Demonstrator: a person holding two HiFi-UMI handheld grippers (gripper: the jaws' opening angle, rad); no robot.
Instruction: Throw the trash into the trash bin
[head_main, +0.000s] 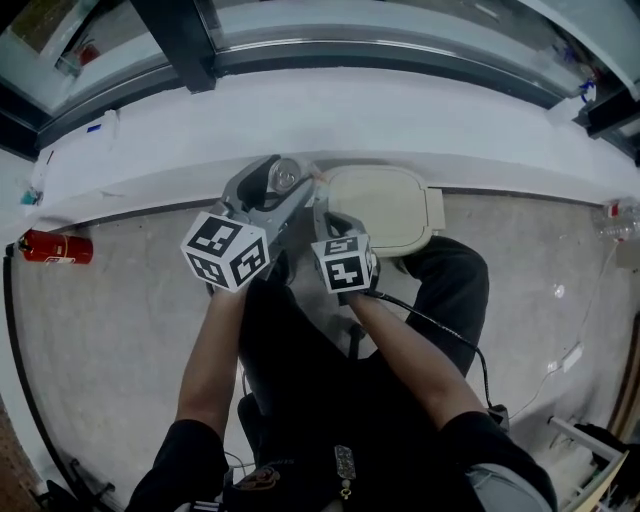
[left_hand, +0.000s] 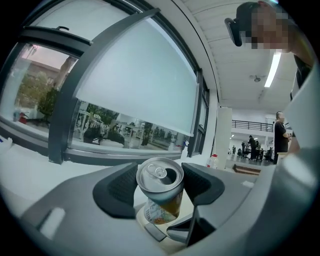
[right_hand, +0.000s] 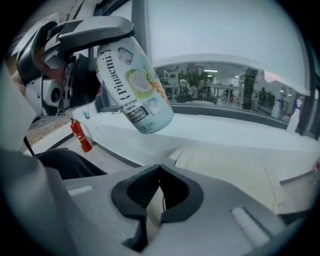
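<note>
Upper centre of the head view: left tongs (left_hand: 160, 170) clamp the can (left_hand: 160, 194) by its sides, just left of the trash bin (head_main: 385, 208), ready to drop. Right tongs (right_hand: 159, 172) closed and empty, aimed at the lid, probably to open it. Can is a thin printed metal cylinder. Bin is smooth cream plastic, rounded-square.

silver can (left_hand: 160, 186), cream bin lid (head_main: 380, 208), red extinguisher (head_main: 55, 246)
</note>
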